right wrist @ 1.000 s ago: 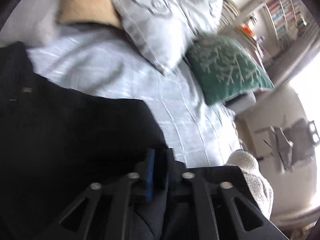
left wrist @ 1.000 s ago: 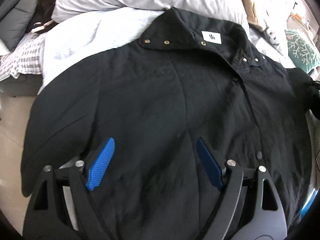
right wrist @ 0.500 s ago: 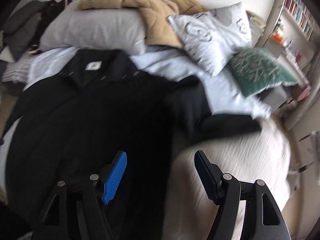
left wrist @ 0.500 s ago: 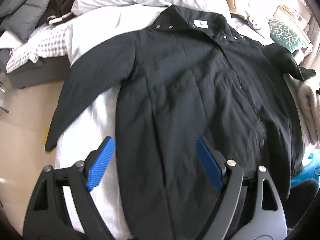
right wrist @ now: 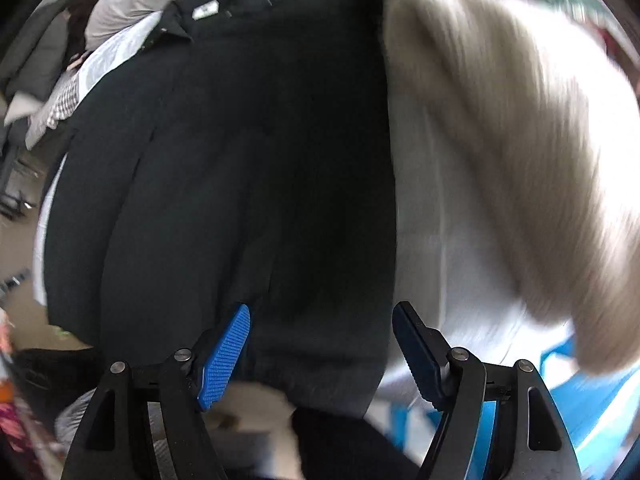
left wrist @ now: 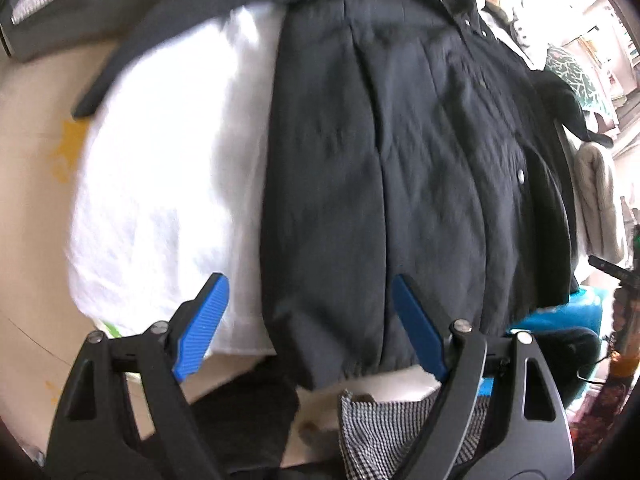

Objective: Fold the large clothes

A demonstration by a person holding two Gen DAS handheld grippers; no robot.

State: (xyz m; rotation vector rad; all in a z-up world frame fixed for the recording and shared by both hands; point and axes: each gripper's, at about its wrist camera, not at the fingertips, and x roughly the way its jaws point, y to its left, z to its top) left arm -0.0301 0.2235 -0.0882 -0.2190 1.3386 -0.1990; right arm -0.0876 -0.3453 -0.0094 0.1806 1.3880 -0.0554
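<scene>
Black coat (left wrist: 400, 168) lies spread front-up on the white bedsheet (left wrist: 168, 168), collar toward 12 o'clock, hem toward 6 o'clock at the near edge of the bed. Snap placket runs up the right side of the left wrist view; one sleeve (left wrist: 200, 12) angles off from 12 toward 9 o'clock, over the sheet edge. Laid flat like this, presumably so the fold can be made from the hem upward.

Left gripper (left wrist: 308, 324) hovers above the hem near its left corner. Jaws spread wide, blue pads (left wrist: 202, 326) clear of the cloth on both sides, nothing held. Hem edge sits between the fingers at 6 o'clock, which suggests a line-up for a pinch there.

Right gripper (right wrist: 320, 344) likewise wide apart and empty, over the hem near the coat's right edge, coat (right wrist: 240, 168) filling the view from 12 to 6 o'clock. The two grippers flank the hem, likely one per corner so it lifts evenly.

Outward: a beige fleecy blanket (right wrist: 520, 160) lies at 2 to 4 o'clock of the right view, just beside the coat, much blurred. Collar label (right wrist: 205, 10) at 11 o'clock. Houndstooth cloth (left wrist: 384, 432) shows below the bed edge at 6 o'clock in the left view. Fold not yet begun, by the look of it.
</scene>
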